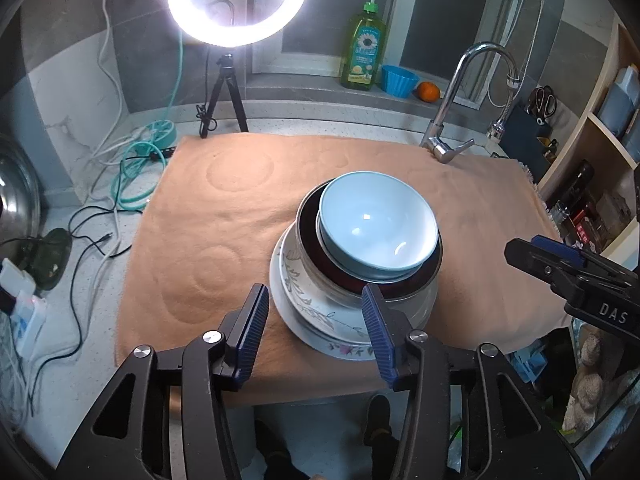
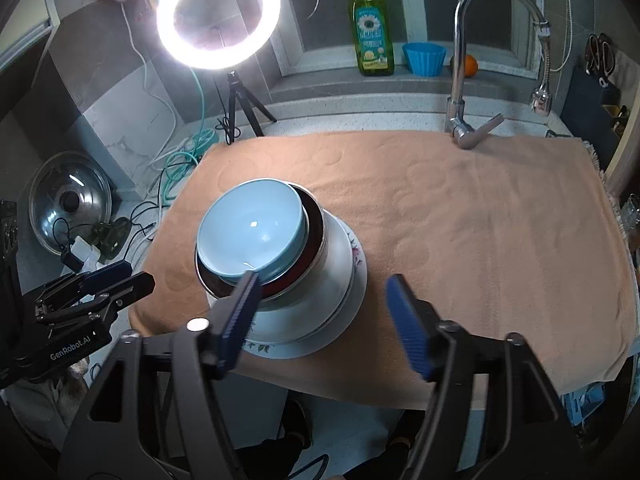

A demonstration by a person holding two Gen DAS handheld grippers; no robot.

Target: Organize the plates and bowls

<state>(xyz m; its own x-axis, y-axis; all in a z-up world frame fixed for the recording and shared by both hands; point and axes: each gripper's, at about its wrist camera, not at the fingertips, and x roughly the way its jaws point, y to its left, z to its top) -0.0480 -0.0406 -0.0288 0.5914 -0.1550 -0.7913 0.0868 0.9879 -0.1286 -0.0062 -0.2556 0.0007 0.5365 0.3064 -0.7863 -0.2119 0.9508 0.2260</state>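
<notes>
Only the right wrist view shows the steel pot lid [image 2: 70, 202] left of the orange towel [image 2: 460, 216]. Stacked there: glossy blue bowl [image 1: 378, 222] in a dark-lined metal bowl [image 1: 400, 284] on floral plates [image 1: 316, 320], whose count is unclear. Left gripper [image 1: 318, 328] and right gripper [image 2: 324, 320] both gape wide, empty.

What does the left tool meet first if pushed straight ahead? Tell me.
Probably the floral plates under the bowl stack; the open left tool points at their near rim. Depth is unclear, so it may pass above them.
</notes>
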